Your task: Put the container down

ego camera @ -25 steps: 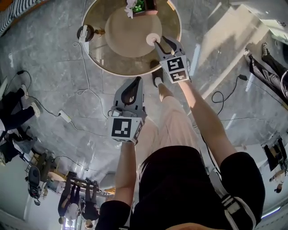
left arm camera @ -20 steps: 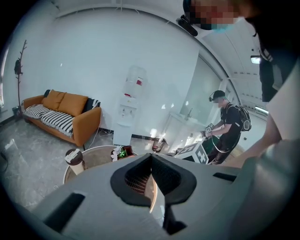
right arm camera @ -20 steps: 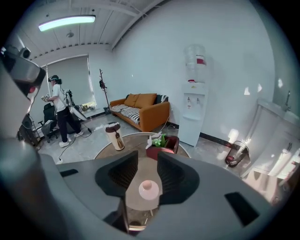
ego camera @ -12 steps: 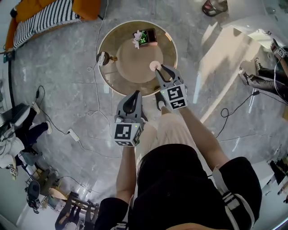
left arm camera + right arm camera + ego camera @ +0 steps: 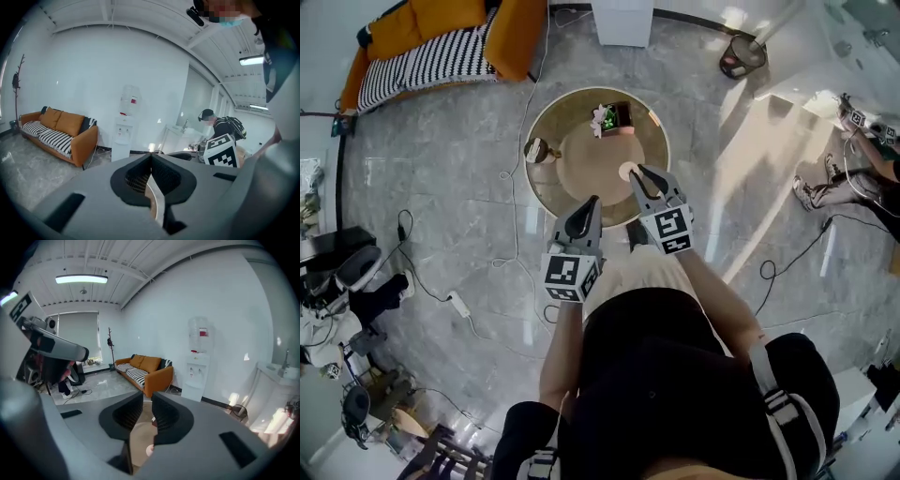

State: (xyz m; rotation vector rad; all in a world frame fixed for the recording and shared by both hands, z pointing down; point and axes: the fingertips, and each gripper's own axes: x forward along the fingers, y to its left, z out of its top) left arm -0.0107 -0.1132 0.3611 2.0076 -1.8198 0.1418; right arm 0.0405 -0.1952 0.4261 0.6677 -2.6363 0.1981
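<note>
Grey right tool (image 5: 649, 175), just closing, stands slightly apart, empty; left tool (image 5: 590, 201) pressed together, empty.

The right tongs (image 5: 645, 176), jaws just closing on nothing, cover the near edge of the white container (image 5: 624, 170) on the round surface (image 5: 546, 183). The left tongs (image 5: 593, 202) hide that surface's near rim. Items (image 5: 610, 116) at its far side are too small to identify. The sofa (image 5: 441, 47) runs off the top edge.
</note>
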